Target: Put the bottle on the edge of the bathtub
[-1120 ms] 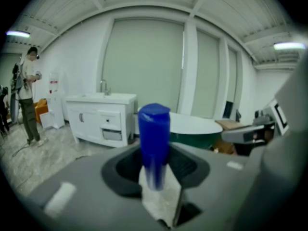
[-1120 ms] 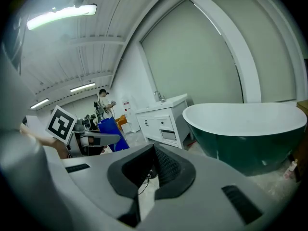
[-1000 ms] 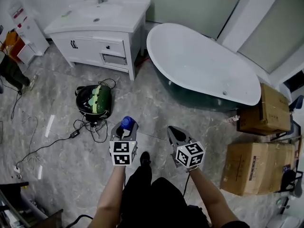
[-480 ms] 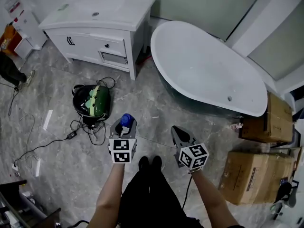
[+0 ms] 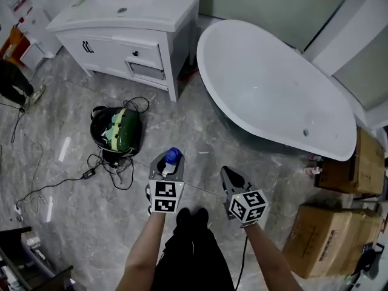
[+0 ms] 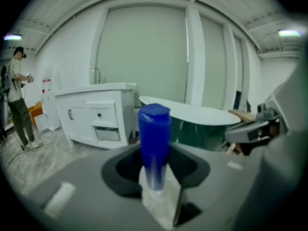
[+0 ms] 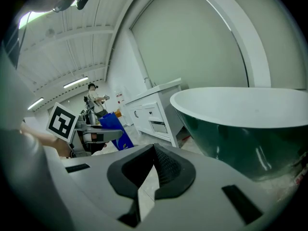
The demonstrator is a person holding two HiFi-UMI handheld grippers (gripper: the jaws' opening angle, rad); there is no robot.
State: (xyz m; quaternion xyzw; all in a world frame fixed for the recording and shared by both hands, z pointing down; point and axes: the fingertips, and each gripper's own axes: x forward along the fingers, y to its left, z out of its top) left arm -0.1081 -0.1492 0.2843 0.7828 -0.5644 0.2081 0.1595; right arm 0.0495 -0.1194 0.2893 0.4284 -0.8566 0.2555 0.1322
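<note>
A bottle with a blue cap (image 5: 173, 155) stands upright between the jaws of my left gripper (image 5: 171, 161), which is shut on it above the grey floor. The left gripper view shows the blue bottle (image 6: 154, 143) filling the gap of the left gripper (image 6: 155, 174), with the bathtub (image 6: 202, 114) beyond it. My right gripper (image 5: 229, 174) hangs beside the left one, shut and holding nothing. The white oval bathtub (image 5: 273, 77) lies ahead to the right, well apart from both grippers. In the right gripper view the right gripper (image 7: 153, 165) points at the tub's dark green wall (image 7: 240, 138).
A white vanity cabinet (image 5: 127, 23) with a sink stands at the back left. A black and green helmet-like object (image 5: 116, 129) with cables lies on the floor left of the grippers. Cardboard boxes (image 5: 327, 241) are stacked at the right. A person (image 6: 17, 105) stands at the far left.
Both grippers have shifted a little to the right and the bathtub has come closer in the head view. The bottle stays held in the left gripper.
</note>
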